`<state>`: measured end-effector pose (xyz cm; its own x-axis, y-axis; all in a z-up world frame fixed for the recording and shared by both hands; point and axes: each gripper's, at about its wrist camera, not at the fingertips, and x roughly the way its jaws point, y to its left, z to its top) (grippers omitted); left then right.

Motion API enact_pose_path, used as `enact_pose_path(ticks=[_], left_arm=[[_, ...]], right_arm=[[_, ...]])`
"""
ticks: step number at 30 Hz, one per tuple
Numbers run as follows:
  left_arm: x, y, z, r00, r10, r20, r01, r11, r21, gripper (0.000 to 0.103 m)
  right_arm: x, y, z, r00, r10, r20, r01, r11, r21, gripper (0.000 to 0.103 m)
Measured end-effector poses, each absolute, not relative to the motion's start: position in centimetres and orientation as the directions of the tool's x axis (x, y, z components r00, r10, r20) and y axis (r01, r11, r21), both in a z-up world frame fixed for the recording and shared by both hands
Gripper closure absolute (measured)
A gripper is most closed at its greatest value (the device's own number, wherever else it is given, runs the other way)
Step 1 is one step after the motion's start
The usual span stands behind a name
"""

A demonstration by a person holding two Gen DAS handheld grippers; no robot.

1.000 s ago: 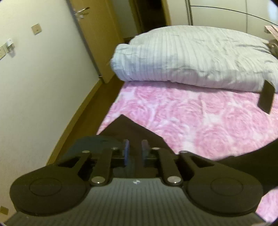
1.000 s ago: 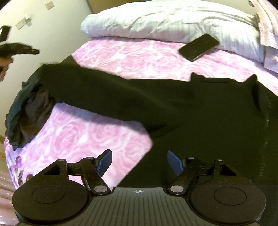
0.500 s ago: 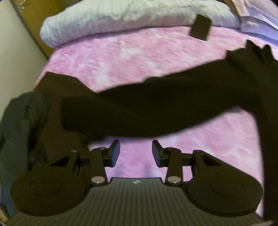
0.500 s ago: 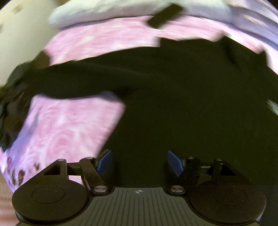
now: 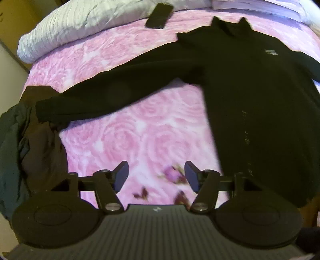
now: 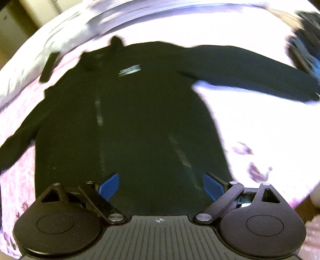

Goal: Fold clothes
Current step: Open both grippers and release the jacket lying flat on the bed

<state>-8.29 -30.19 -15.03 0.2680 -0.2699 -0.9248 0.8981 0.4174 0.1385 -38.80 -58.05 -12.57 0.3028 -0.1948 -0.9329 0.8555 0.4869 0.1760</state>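
Sleeve dropped flat; one black top (image 5: pixel 250 96), both grippers, left gripper (image 5: pixel 156 176) and right gripper (image 6: pixel 161 187), opening, empty.

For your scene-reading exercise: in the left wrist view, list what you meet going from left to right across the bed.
Heap of dark clothes → black top's outstretched sleeve → black phone → black top's body.
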Motion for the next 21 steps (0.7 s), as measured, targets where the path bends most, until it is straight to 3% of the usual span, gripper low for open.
enact_pose_path(ticks=[10,17,21], left_arm=[[-14.1,-32.2,-11.6,0.182,-0.36,-0.915,0.972,0.205,0.113,0.039],[-11.6,-33.3,-9.9,0.068,-0.483,-0.873,0.998,0.03,0.061,0.039],[-8.1,-31.3,-9.3,0.047,-0.493,-0.869,0.991,-0.084,0.101,0.036]], right_arm=[[-45.1,-53.0,-6.3,0.274,-0.269,-0.923,0.885,0.447,0.132,0.009],[-41.4,-45.7,-1.5,0.227,-0.393,-0.891,0.891,0.454,0.026,0.009],[-36.6,-39.7,-0.6,0.179,-0.417,-0.891,0.915,0.403,-0.005,0.009]])
